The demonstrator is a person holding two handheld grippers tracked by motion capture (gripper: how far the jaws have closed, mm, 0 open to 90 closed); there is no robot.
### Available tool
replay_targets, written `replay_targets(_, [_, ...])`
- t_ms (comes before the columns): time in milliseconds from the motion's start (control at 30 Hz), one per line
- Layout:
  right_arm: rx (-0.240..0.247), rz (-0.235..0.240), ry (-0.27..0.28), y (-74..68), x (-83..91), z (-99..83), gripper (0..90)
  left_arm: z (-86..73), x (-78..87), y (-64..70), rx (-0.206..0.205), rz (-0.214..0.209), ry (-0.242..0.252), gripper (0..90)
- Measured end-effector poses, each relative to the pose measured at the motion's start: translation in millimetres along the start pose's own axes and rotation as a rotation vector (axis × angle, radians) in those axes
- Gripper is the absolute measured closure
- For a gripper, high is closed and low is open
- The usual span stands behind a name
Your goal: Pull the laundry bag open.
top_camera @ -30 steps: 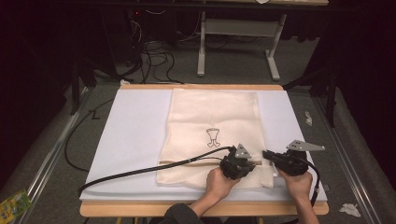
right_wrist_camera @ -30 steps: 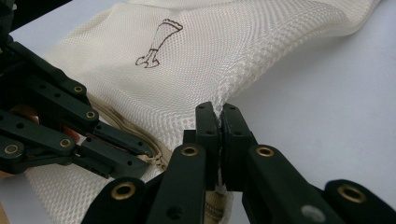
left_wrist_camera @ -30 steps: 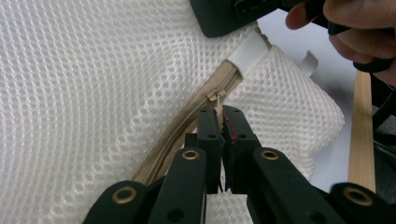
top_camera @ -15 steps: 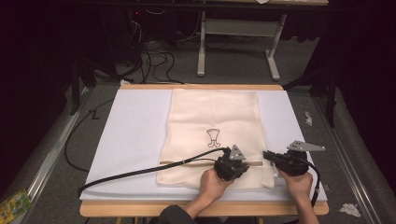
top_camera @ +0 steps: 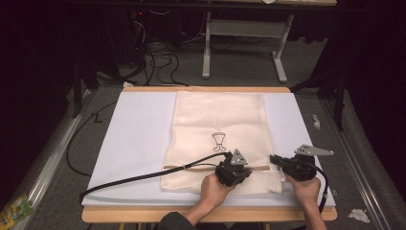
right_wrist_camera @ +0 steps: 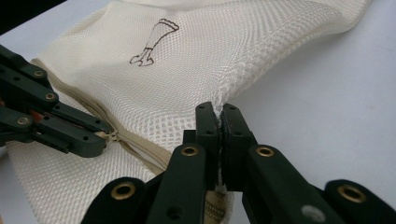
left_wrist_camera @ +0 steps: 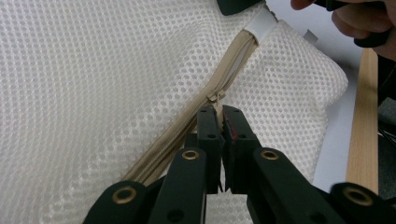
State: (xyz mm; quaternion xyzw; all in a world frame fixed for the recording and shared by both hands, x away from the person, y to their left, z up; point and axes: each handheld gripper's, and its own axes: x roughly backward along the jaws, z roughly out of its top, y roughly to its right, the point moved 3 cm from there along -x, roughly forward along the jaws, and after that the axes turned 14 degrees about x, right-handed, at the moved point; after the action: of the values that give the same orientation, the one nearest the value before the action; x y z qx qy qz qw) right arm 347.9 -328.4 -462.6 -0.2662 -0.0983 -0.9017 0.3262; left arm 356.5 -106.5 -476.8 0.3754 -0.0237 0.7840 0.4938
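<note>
Surface: a white sheet is covering it, and the mesh bag is lying flat in the middle of it, its near edge close to the person.
Mesh bag: cream netting with a small dark drawing printed on it; the zipper band is running left to right across its near end.
Zipper: a tan band; toward the right end, by the white tab, the two sides are gaping a little, so this stretch seems not yet shut. Which way the slider is travelling I cannot tell from these views.
Left gripper: its jaws are pressing together on the zipper pull, roughly two thirds of the way along the band toward the right in the high view.
Right gripper: its jaws are clamping the bag's right near edge, just beside the zipper's end, holding the netting taut.
Progress: both holds are in place and the slider is sitting partway along; judging by this, the zipping is midway, with the stretch between slider and white tab appearing left to cover.
</note>
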Motion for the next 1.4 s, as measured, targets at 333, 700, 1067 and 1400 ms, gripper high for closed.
replay_targets(333, [-0.004, -0.003, 0.001, 0.9, -0.1, -0.6, 88.6, -3.4, 9.7, -7.3, 0.01, 0.01, 0.003, 86.8])
replay_targets(700, [-0.001, -0.01, -0.005, -0.1, -0.9, -0.8, 88.6, -7.2, 15.8, -9.4, 0.004, 0.024, 0.006, 86.8])
replay_targets(1067, [0.0, -0.018, -0.01, 1.3, -0.3, -1.3, 88.5, -11.7, 25.2, -17.8, 0.031, 0.025, 0.017, 86.8])
replay_targets(1400, [-0.01, -0.015, -0.006, 1.5, 0.1, -2.1, 88.6, -12.5, 34.1, -22.1, 0.041, 0.017, 0.018, 86.8])
